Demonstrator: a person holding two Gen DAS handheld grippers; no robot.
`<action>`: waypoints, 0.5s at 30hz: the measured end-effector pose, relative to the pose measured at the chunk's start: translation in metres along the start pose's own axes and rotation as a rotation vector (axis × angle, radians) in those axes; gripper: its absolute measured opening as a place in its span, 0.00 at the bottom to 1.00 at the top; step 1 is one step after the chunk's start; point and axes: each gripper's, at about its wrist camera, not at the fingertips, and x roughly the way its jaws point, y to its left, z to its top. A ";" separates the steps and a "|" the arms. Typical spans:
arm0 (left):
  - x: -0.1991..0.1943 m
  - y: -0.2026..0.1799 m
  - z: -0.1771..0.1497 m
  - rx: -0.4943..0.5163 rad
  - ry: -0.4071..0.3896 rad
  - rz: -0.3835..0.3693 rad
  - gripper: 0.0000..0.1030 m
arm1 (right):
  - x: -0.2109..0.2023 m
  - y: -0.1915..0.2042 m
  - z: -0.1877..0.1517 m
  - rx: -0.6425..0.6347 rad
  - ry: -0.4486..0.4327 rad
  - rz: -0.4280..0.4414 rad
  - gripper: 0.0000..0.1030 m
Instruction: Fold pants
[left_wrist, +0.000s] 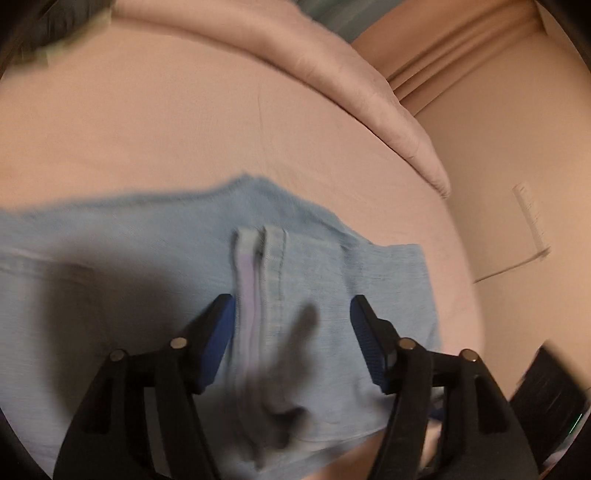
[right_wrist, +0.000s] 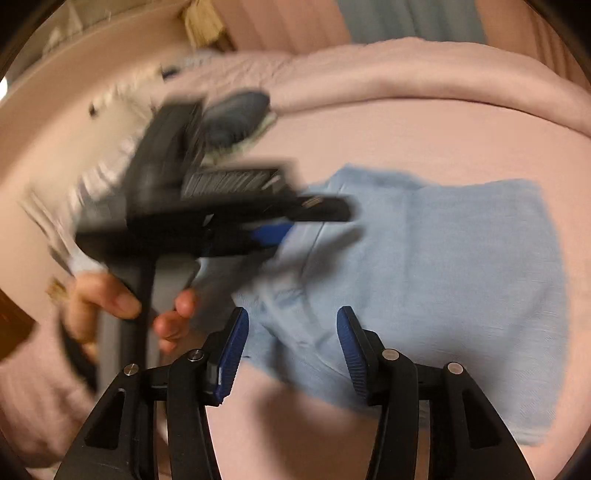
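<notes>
Light blue pants (left_wrist: 155, 280) lie folded on a pink bed sheet (left_wrist: 147, 129). In the left wrist view my left gripper (left_wrist: 291, 314) is open just above them, its blue pads either side of a raised seam strip (left_wrist: 255, 280). In the right wrist view the pants (right_wrist: 443, 266) spread to the right. My right gripper (right_wrist: 291, 325) is open and empty over their near left edge. The left gripper (right_wrist: 273, 232) also shows there, blurred, held by a hand (right_wrist: 110, 302) at the pants' left side.
A rolled pink blanket (left_wrist: 332, 74) lies along the far side of the bed, also in the right wrist view (right_wrist: 424, 70). A dark grey and white item (right_wrist: 236, 118) sits at the far left. The bed edge (left_wrist: 465, 258) drops off to the right.
</notes>
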 end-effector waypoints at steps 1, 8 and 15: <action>-0.006 0.008 -0.005 0.019 -0.012 0.020 0.62 | -0.015 -0.008 0.002 0.020 -0.031 0.010 0.49; -0.012 -0.034 -0.022 0.155 -0.030 -0.059 0.62 | -0.069 -0.080 0.029 0.108 -0.125 -0.185 0.39; 0.058 -0.106 -0.044 0.251 0.116 -0.191 0.61 | -0.036 -0.108 0.068 0.067 -0.054 -0.248 0.24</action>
